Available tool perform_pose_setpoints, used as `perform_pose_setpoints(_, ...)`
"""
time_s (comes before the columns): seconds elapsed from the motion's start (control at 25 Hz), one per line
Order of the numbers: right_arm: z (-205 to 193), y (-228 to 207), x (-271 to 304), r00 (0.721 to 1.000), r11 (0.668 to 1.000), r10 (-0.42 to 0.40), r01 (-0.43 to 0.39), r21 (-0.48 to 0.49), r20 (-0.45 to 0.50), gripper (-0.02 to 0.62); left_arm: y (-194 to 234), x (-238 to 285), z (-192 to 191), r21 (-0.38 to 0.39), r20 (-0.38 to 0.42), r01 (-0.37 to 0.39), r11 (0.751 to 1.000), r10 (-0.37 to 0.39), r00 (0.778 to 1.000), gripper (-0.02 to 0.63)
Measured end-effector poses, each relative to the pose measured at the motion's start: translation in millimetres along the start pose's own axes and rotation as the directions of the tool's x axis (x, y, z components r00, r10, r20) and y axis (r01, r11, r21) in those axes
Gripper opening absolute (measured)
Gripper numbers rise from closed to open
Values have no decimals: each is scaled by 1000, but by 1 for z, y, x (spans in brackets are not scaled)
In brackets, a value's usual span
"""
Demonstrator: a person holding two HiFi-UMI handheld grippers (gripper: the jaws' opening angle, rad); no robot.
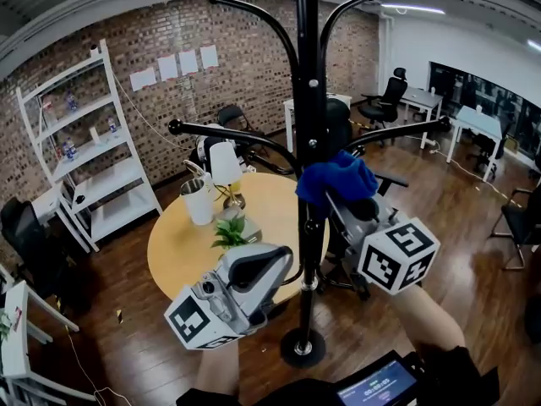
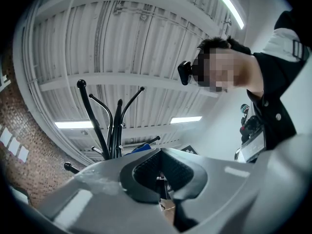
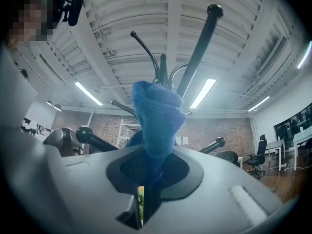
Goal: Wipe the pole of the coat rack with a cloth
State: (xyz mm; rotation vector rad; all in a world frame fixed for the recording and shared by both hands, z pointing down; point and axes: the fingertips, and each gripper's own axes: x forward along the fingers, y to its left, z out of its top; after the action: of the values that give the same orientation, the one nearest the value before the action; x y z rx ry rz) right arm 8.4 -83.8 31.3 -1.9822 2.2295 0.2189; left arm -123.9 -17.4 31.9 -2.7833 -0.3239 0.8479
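The black coat rack pole [image 1: 306,100] runs down the middle of the head view to its round base [image 1: 303,347]. A blue cloth [image 1: 338,180] is bunched against the pole's right side just below the lower hooks. My right gripper [image 1: 334,201] is shut on it. In the right gripper view the cloth [image 3: 156,116] rises from the right gripper [image 3: 146,179] in front of the pole top [image 3: 162,69]. My left gripper [image 1: 283,265] hangs lower, just left of the pole and apart from it. In its own view the left gripper [image 2: 158,179] is shut and holds nothing; the rack [image 2: 117,130] stands beyond.
A round wooden table [image 1: 177,256] behind the rack carries a white pitcher [image 1: 199,201], a small lamp [image 1: 224,163] and a potted plant [image 1: 230,231]. A white shelf unit [image 1: 93,142] stands at left by the brick wall. Office chairs [image 1: 390,91] and desks fill the right.
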Motion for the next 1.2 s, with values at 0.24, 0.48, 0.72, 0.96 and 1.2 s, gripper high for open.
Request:
perform_pose_setpoints(0.24, -64, 9, 3, 991, 999, 28, -25, 30, -129, 54, -5, -10, -18, -12, -19, -28, 1000, 28, 999, 5)
perform_pose_setpoints(0.48, -146, 14, -3, 960, 997, 41, -23, 69, -279, 54, -12, -19, -27, -41, -36, -75, 996, 74, 997, 5)
perform_pose_setpoints(0.72, -226, 14, -20, 899, 990, 44, 18, 137, -435, 54, -19, -45, -55, -86, -82, -130, 988, 123, 989, 5)
perform_pose_setpoints(0.96, -242, 16, -21, 882, 983, 64, 25, 183, -466, 54, -25, -60, -66, -98, -117, -158, 983, 146, 982, 5)
perform_pose_setpoints(1.2, -155, 14, -1, 949, 986, 77, -28, 163, -305, 54, -21, -61, -60, -90, -107, -164, 982, 154, 982, 5)
